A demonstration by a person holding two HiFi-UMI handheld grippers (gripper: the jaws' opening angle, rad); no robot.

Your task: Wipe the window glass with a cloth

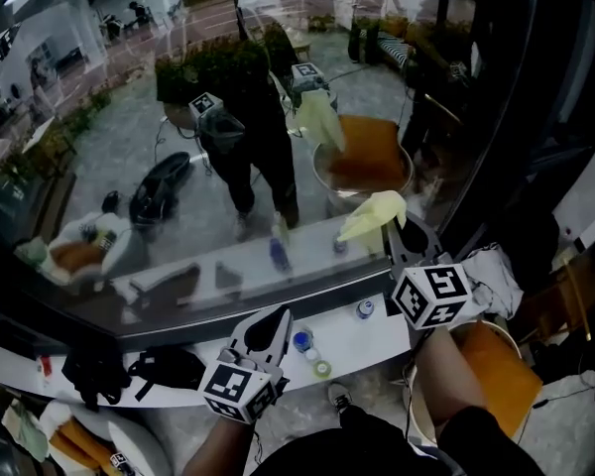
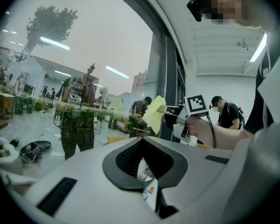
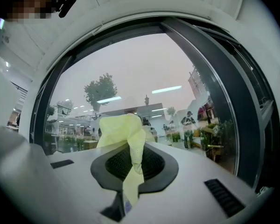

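The pale yellow cloth (image 1: 373, 216) is held up against the window glass (image 1: 159, 117), low on its right side, with my right gripper (image 1: 405, 238) shut on it. In the right gripper view the cloth (image 3: 123, 133) bunches above the jaws of the right gripper (image 3: 132, 181) and hangs down between them, with the glass (image 3: 144, 73) just ahead. My left gripper (image 1: 266, 330) hovers lower, over the white sill (image 1: 397, 337), with its jaws closed on nothing. The left gripper view shows the left gripper (image 2: 147, 171) shut, and the cloth (image 2: 155, 115) beyond it.
A dark window frame (image 1: 496, 137) runs down the right of the pane. On the sill stand a small bottle (image 1: 302, 343), a tape roll (image 1: 322, 368) and a small can (image 1: 365, 308). Black gear (image 1: 99, 373) lies at the sill's left. An orange seat (image 1: 498, 367) is below right. Another person (image 2: 228, 113) stands behind.
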